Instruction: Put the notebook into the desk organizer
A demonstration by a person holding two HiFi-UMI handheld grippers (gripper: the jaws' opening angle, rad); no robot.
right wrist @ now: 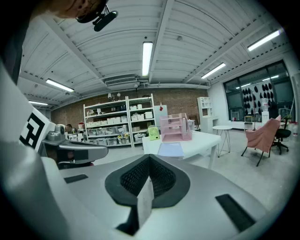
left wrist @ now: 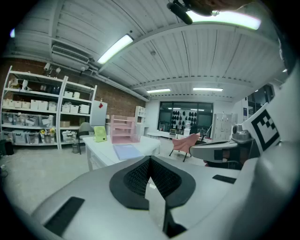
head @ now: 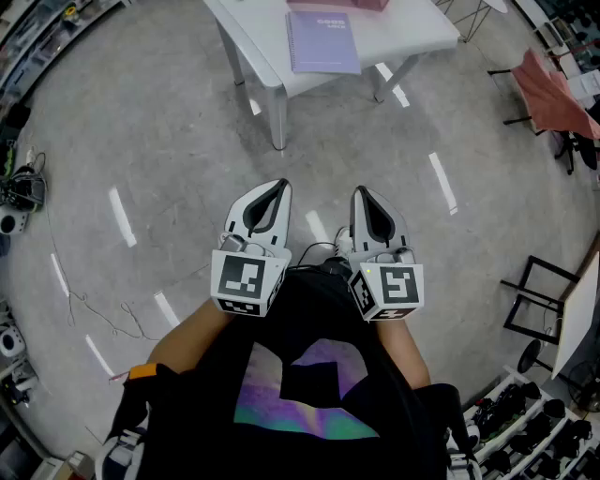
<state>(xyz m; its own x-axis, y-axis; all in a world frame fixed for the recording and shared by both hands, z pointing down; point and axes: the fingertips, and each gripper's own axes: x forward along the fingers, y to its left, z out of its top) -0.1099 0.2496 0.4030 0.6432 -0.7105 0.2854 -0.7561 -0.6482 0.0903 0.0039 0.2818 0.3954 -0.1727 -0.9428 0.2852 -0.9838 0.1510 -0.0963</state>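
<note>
one notebook, one desk organizer, one table and two grippers (left gripper, right gripper).

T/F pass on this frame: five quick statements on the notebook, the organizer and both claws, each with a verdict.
1. The notebook lies flat on the white table. True.
2. The left claw grips the notebook. False: it is shut on nothing, held over the floor short of the table.
3. The right claw is open. False: its jaws are together, with nothing between them.
4. The pink desk organizer stands on the table beyond the notebook. True.
5. The notebook sits inside the desk organizer. False: it lies on the tabletop in front of it.
</note>
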